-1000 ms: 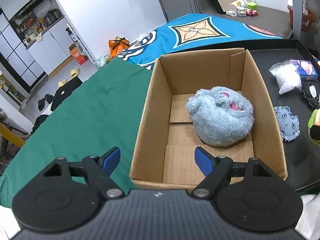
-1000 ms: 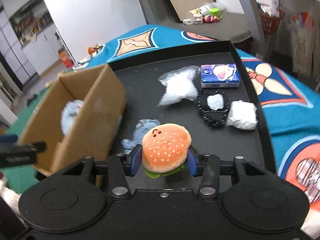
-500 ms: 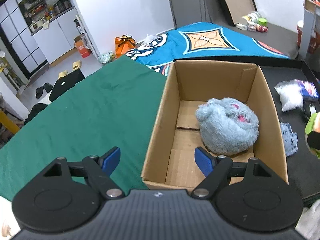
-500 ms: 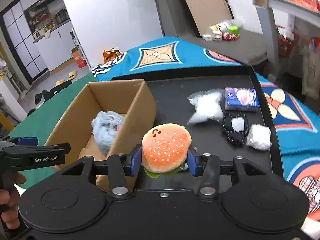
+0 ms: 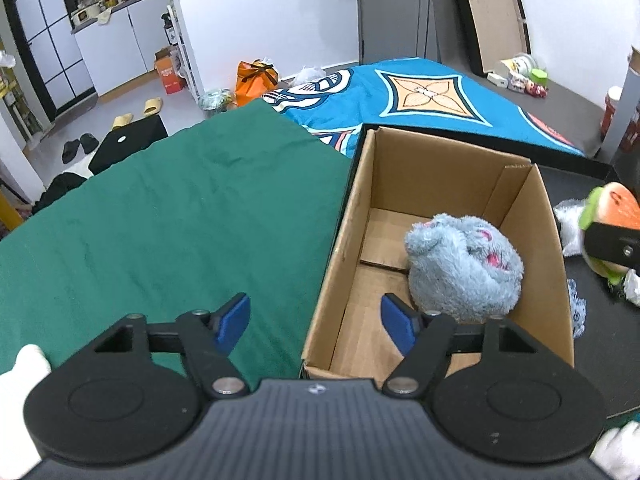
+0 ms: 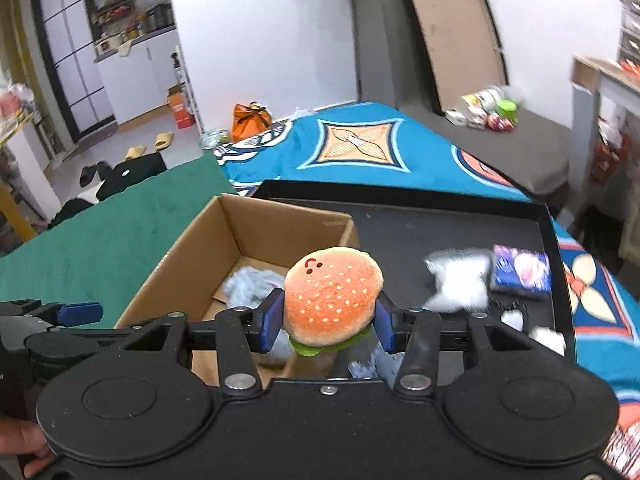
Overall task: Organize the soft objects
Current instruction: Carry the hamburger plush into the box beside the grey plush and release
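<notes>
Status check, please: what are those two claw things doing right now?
Right gripper shut on burger plush, near cardboard box. Left gripper open, empty. Grey plush already inside. Nothing blocking.

Green cloth (image 5: pixel 168 216), blue patterned blanket (image 6: pixel 360 148), orange bag (image 5: pixel 256 80).

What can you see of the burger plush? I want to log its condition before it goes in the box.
The burger plush is a small, round soft toy: an orange fuzzy bun dotted with pale seeds, a tiny stitched face near the top and a green felt lettuce frill below. It looks clean and intact. The right tongs clamp it on both sides with blue pads, holding it upright in the air above the near right corner of the cardboard box.
</notes>
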The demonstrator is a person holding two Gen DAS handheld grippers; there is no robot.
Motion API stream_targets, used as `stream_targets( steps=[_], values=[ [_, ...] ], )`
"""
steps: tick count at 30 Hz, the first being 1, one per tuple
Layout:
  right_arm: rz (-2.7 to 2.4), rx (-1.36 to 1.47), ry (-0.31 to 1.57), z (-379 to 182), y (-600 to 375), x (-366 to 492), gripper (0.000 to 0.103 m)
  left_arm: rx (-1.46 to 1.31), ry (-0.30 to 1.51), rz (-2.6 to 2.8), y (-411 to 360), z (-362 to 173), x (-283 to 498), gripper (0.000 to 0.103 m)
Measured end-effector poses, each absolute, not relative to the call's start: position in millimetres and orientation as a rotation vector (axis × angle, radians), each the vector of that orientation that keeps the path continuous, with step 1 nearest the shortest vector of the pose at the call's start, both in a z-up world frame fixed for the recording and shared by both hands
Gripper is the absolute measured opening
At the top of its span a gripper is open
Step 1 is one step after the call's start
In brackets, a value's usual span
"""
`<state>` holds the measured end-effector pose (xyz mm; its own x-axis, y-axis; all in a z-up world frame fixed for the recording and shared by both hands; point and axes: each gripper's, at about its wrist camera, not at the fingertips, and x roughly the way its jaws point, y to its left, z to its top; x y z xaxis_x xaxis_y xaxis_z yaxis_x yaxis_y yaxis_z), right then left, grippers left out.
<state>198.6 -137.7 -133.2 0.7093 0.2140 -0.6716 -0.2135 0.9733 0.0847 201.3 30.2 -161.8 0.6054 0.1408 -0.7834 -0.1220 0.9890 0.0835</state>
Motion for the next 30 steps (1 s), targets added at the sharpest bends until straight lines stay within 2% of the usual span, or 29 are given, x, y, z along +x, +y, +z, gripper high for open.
stream_targets(
  steps=[2,9,13,14,16,18,19,30],
  values=[
    [0.251,-0.016,0.742,-131.1,-129.7,204.1,0.046,-0.003,0.909,0.154,34.4,-162.7,202.9,0.06],
    [0.281,-0.067,0.731,-126.9,-103.1,223.5,0.047,-0.07,0.933,0.132,44.5,-170.3,208.6,0.042],
    [0.299,-0.088,0.723,-124.9,-88.2,233.3,0.047,-0.113,0.96,0.114,50.5,-175.7,212.3,0.022],
    [0.304,-0.09,0.72,-123.6,-84.8,235.2,0.05,-0.123,0.963,0.107,51.6,-176.9,212.9,0.017],
    [0.318,-0.093,0.707,-122.1,-79.3,237.3,0.056,-0.135,0.962,0.098,53.6,-177.9,213.0,0.015],
    [0.331,-0.112,0.687,-121.4,-75.1,237.5,0.073,-0.141,0.958,0.096,54.8,-177.8,212.0,0.015],
    [0.322,-0.124,0.677,-121.8,-74.1,236.6,0.075,-0.145,0.957,0.094,56.2,-177.8,211.7,0.015],
    [0.269,-0.125,0.728,-133.8,-100.0,216.0,0.076,-0.125,0.952,0.09,53.2,-175.6,209.7,0.016]
  ],
)
